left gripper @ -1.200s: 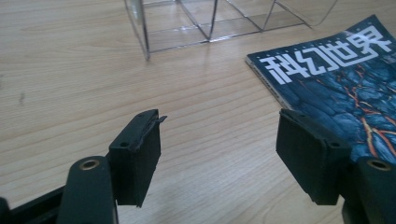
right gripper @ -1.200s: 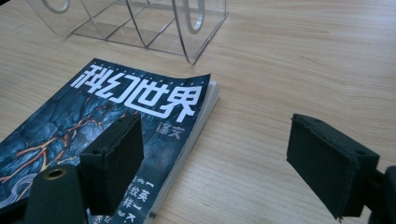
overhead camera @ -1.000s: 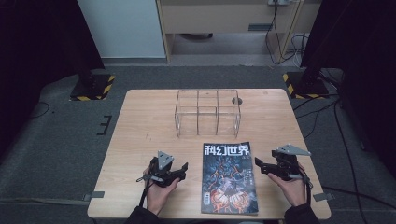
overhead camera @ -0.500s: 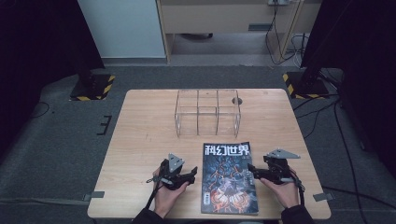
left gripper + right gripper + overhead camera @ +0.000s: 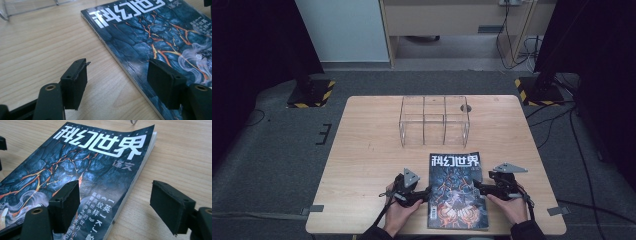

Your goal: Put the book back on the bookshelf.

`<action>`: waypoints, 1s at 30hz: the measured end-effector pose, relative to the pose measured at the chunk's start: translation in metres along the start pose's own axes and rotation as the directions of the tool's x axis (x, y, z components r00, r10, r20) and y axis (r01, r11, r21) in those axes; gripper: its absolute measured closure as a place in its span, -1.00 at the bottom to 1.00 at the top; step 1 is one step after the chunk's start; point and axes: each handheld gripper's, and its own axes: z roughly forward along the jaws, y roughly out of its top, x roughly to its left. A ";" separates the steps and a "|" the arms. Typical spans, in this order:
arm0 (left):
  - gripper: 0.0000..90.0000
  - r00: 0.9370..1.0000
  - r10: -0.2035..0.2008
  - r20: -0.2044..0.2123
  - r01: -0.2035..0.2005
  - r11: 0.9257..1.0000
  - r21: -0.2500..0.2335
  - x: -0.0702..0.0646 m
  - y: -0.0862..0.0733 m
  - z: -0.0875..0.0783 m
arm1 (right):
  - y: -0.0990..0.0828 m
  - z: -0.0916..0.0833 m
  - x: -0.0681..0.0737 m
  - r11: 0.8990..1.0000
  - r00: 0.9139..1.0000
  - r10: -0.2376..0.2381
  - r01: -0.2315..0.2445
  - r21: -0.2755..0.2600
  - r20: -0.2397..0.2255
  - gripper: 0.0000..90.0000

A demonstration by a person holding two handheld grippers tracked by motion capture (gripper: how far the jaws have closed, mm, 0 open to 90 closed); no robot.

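My left tongs (image 5: 426,192) stand wide apart, straddling the spine edge of the magazine (image 5: 457,190). In the left gripper view one black jaw sits over bare wood and the other over the cover. Neither pad presses on anything, and nothing is held. The jaws have just been closing a little, with the magazine's edge between them.

My right tongs (image 5: 478,188) are equally spread at the opposite long edge. In the right gripper view one jaw hangs over the cover and the other over the wood beside the page block. These jaws have also just been closing slightly around that edge, without contact that I can confirm.

Jaw pads on both tools are flat, rectangular blocks of matt black, rubber-like material, fixed with brass-coloured fasteners. Each gripper carries a grey three-cornered plate on top.

The magazine lies flat at the near middle of the counter (image 5: 362,165), between my two hands. It is a thin, glossy, soft-bound volume. The cover shows dark blue cracked rock with orange veins, large white characters across the top and pale smoke lower down. Its far right corner curls up slightly off the page block.

The counter is a light, straight-grained wooden rectangle with rounded corners and a small round hole near its far edge. Just beyond the magazine stands a clear acrylic organiser (image 5: 434,121), box-shaped and split into compartments by transparent walls. Dark carpet surrounds the counter.
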 end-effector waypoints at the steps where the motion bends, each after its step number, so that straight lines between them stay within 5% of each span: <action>1: -0.29 1.000 0.001 0.004 -0.001 1.000 0.004 -0.001 0.000 0.001 | -0.001 0.001 0.000 1.000 1.000 -0.003 0.003 -0.002 -0.002 -0.45; 30: -0.22 0.997 0.007 0.075 -0.009 1.000 0.023 -0.019 -0.005 0.014 | -0.007 0.012 0.005 0.998 0.996 0.060 -0.057 0.040 -0.072 -0.33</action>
